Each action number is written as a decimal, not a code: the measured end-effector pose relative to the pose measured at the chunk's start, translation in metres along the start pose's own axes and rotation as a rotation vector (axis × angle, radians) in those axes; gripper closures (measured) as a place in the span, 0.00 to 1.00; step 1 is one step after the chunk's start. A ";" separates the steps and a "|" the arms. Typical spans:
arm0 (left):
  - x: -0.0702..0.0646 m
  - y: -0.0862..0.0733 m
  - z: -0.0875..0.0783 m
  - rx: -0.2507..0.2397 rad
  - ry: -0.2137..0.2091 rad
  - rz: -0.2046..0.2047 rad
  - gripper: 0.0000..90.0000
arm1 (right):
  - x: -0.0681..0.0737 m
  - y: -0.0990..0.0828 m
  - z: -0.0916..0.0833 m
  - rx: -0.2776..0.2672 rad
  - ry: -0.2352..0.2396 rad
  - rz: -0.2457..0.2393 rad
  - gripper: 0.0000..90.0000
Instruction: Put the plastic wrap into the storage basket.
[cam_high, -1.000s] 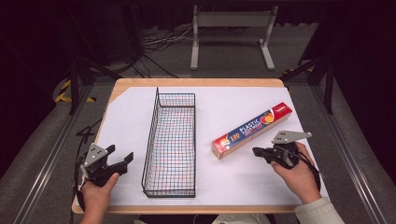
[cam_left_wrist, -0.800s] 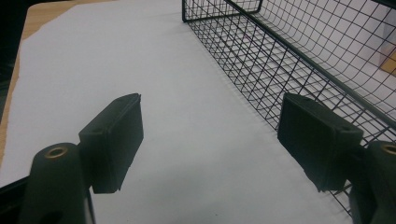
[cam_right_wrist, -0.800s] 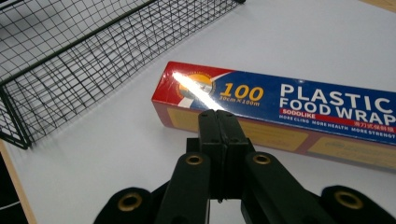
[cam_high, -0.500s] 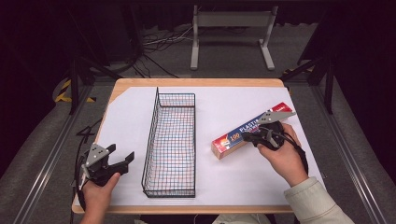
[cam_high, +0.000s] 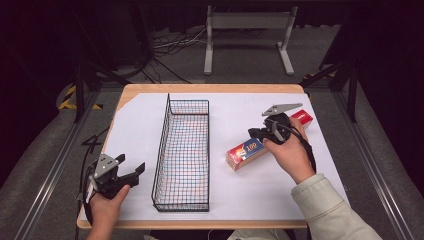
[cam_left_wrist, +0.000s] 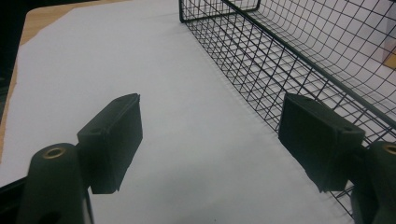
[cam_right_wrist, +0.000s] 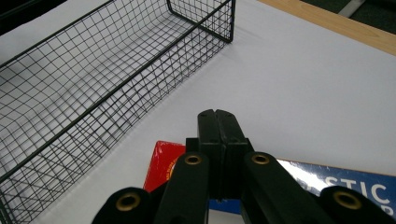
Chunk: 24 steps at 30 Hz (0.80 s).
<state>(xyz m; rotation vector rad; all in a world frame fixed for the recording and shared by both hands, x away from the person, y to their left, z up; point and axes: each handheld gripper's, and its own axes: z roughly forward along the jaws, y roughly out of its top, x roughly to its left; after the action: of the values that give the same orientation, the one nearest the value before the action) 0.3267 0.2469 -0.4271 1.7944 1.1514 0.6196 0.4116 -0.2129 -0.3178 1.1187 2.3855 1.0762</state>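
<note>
Black jaws of my right hand-held gripper (cam_right_wrist: 219, 128) are pressed together with nothing between them, poised over the red end of the plastic wrap box (cam_high: 250, 150), which lies on the white-covered counter (cam_high: 240, 190) just beside the wire basket (cam_high: 184, 150). If I lower in this state, I judge that the closed tips will push or skid the light carton toward the basket wall instead of gripping it, so the jaws need to spread first. My left hand-held gripper (cam_left_wrist: 210, 140) is spread wide and empty near the basket's other long side, where a careless move could snag the mesh.

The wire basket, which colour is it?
Black, an open wire grid; the wire basket shows best in the high view.
</note>
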 end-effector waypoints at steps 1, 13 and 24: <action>0.000 0.000 0.000 0.001 -0.001 -0.003 0.25 | 0.000 0.007 0.005 0.019 -0.012 0.001 1.00; 0.002 -0.001 0.001 0.003 0.001 -0.016 0.25 | -0.001 0.039 0.043 0.133 -0.035 -0.012 1.00; 0.004 -0.003 0.003 0.008 -0.006 -0.021 0.25 | -0.009 0.041 0.080 0.242 -0.032 0.037 1.00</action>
<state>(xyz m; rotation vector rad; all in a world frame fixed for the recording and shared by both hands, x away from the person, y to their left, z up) 0.3294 0.2496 -0.4309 1.7874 1.1686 0.5974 0.4824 -0.1624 -0.3423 1.2513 2.5289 0.7883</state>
